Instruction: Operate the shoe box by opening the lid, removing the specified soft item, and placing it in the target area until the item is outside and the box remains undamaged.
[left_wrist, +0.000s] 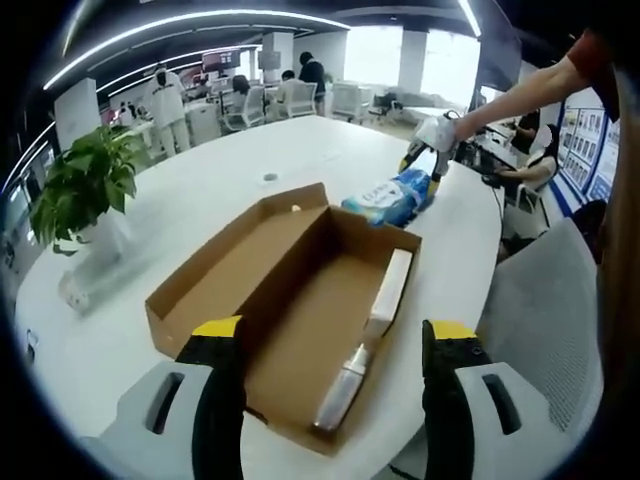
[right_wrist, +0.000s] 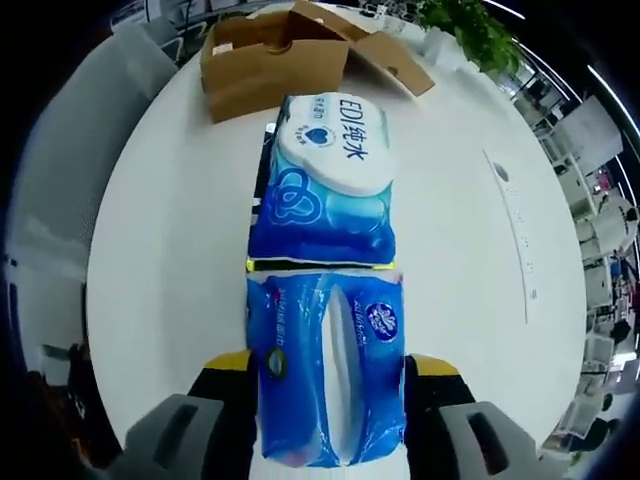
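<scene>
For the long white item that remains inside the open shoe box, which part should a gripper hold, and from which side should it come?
Grip the long white item near its middle, across its narrow width, coming from straight above. It lies flat along one wall of the open shoe box, so a sideways approach would likely hit the cardboard. The left gripper is open near the box; the right gripper holds the blue wipes pack.

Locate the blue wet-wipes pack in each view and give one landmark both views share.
Left gripper view: the blue plastic wet-wipes pack lies on the white round table past the far end of the open brown cardboard shoe box, with the right tool at it.
Right gripper view: the pack lies centre, lengthwise, a second blue pack between the right tool's jaws.
Shared landmark: the shoe box.
</scene>
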